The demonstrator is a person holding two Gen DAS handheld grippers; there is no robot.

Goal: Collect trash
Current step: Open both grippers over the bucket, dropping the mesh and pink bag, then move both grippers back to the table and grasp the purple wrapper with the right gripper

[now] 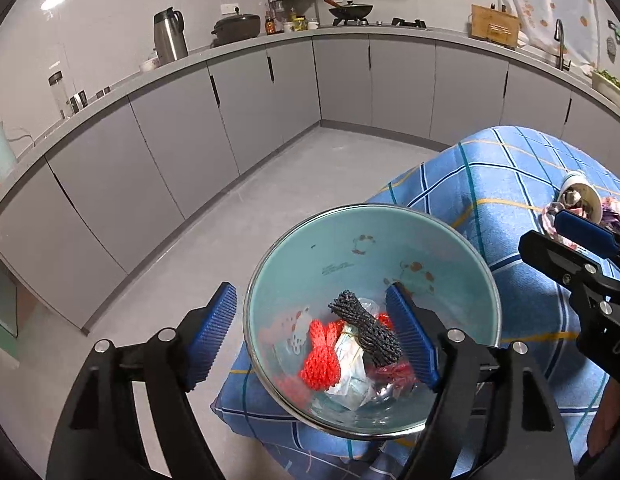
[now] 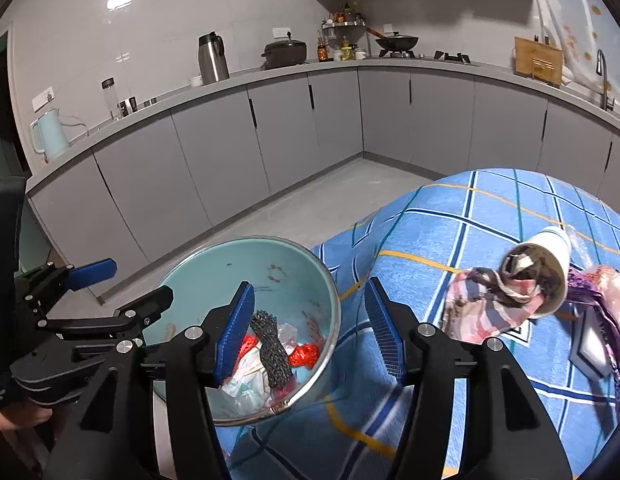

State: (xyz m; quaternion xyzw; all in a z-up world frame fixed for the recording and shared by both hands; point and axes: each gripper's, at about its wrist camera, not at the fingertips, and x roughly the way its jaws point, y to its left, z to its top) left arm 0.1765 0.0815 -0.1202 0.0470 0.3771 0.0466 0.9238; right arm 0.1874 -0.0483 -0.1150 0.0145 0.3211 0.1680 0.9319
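Two grippers, left (image 1: 310, 336) and right (image 2: 310, 332), stand with jaws apart, clamping nothing. One teal metal-rimmed bowl (image 1: 350, 240) overhangs the blue checked tablecloth's (image 2: 450, 232) edge; a nudge could tip it. One stuffed white paper cup (image 2: 550, 256) lies at two o'clock.

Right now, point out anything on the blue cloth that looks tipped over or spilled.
The white paper cup lies on its side on the blue checked cloth, mouth towards the camera, with crumpled wrappers spilling out beside it. The teal bowl sits at the cloth's edge, holding net scraps.
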